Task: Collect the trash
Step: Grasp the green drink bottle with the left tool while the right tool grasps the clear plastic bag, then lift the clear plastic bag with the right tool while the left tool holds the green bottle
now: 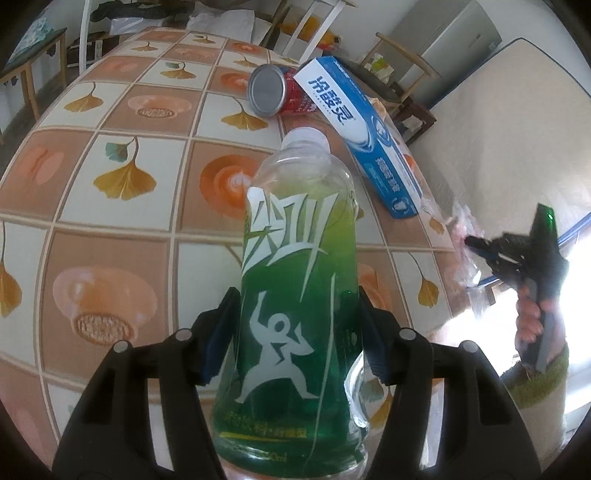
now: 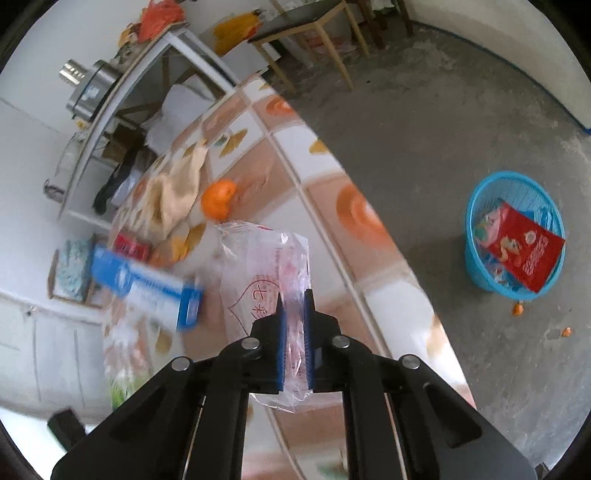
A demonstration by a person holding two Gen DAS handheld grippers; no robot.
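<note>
My left gripper (image 1: 295,317) is shut on a clear plastic bottle with a green label (image 1: 295,295) and holds it over the tiled table (image 1: 122,229). A red can (image 1: 280,92) lies on its side at the far end next to a blue and white toothpaste box (image 1: 365,129). My right gripper (image 2: 294,317) is shut on a clear plastic wrapper with red print (image 2: 266,266) above the table's edge. It also shows in the left wrist view (image 1: 476,245) at the right. A blue basket (image 2: 476,240) with red packaging stands on the floor.
An orange (image 2: 218,203) and a beige crumpled paper (image 2: 177,192) lie on the table. The toothpaste box (image 2: 147,288) and the red can (image 2: 131,245) show blurred. A wooden table (image 2: 306,22) and a metal shelf (image 2: 122,110) stand beyond. Orange peel bits (image 2: 519,308) lie on the floor.
</note>
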